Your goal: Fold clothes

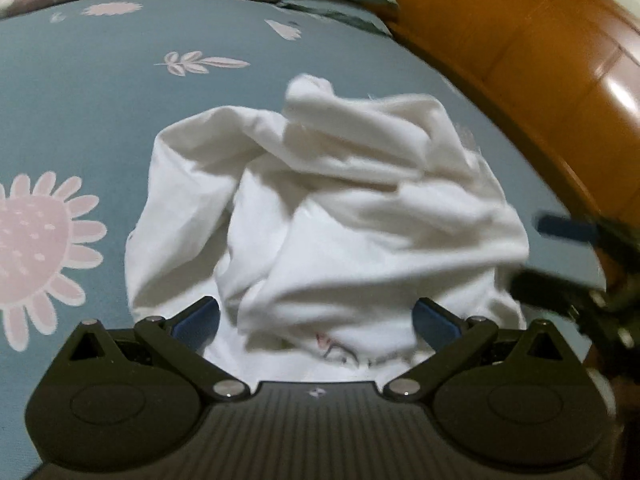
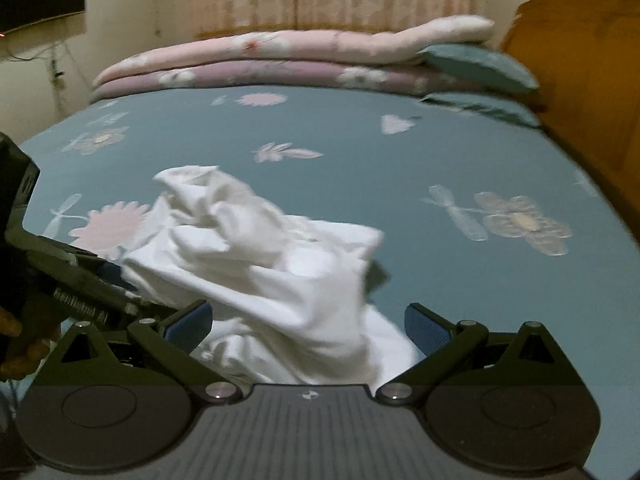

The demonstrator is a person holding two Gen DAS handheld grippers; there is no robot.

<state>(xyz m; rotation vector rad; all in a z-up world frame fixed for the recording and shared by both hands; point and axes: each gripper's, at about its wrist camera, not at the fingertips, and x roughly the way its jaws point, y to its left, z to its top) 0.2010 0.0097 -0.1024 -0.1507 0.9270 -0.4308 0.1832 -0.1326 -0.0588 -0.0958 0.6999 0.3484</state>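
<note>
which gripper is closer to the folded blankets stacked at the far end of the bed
Hard to call; both sit about equally far away. The left gripper and right gripper hover side by side over the white garment, jaws open, with the folded blankets well beyond.

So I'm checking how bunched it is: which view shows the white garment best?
The left wrist view: the white garment fills the centre, folds visible. The right wrist view shows it blurrier and lower.
</note>
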